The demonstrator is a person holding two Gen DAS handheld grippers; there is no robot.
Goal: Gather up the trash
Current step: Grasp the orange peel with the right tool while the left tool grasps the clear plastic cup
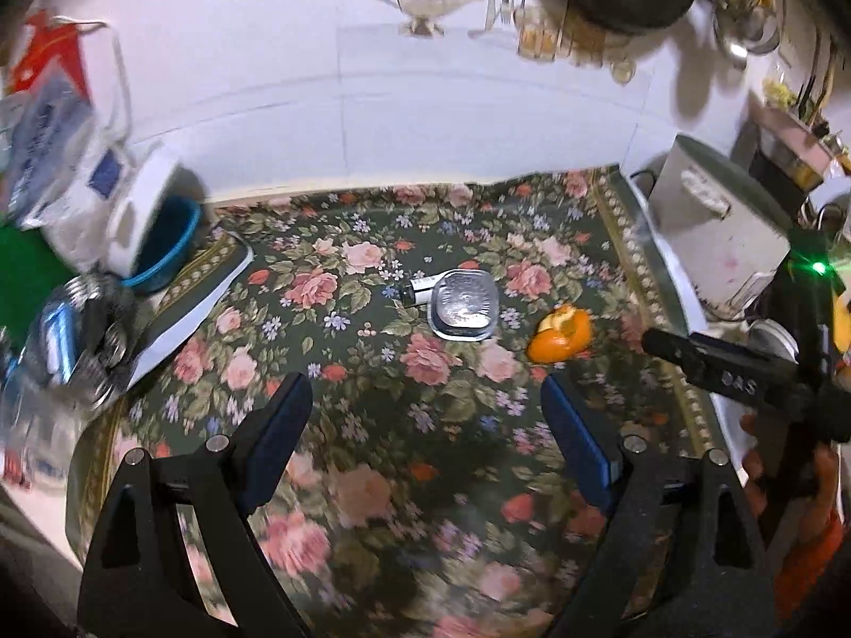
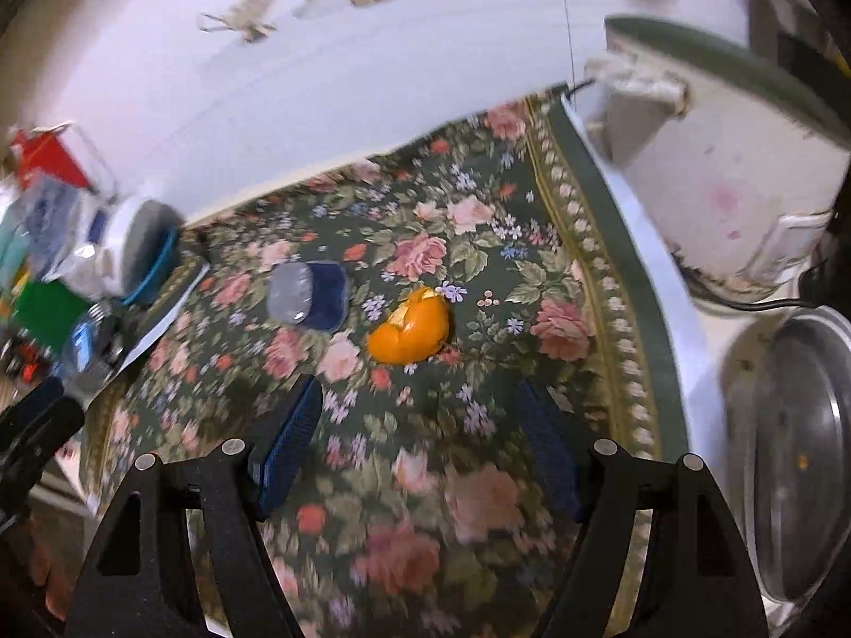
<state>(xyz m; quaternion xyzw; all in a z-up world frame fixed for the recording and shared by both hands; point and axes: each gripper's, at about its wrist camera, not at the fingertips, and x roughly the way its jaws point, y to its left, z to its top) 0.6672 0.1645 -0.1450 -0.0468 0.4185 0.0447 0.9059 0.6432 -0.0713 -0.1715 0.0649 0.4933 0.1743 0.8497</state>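
An orange peel lies on the floral tablecloth; it also shows in the right wrist view. To its left sits a small clear plastic cup with a foil lid, also in the right wrist view, with a small battery-like tube beside it. My left gripper is open and empty, above the cloth in front of the cup. My right gripper is open and empty, just in front of the peel; it also shows at the right edge of the left wrist view.
A blue bowl, a white jar and plastic bags crowd the left side. A white appliance stands at the right, with a steel pot lid in front of it. A tiled wall is behind.
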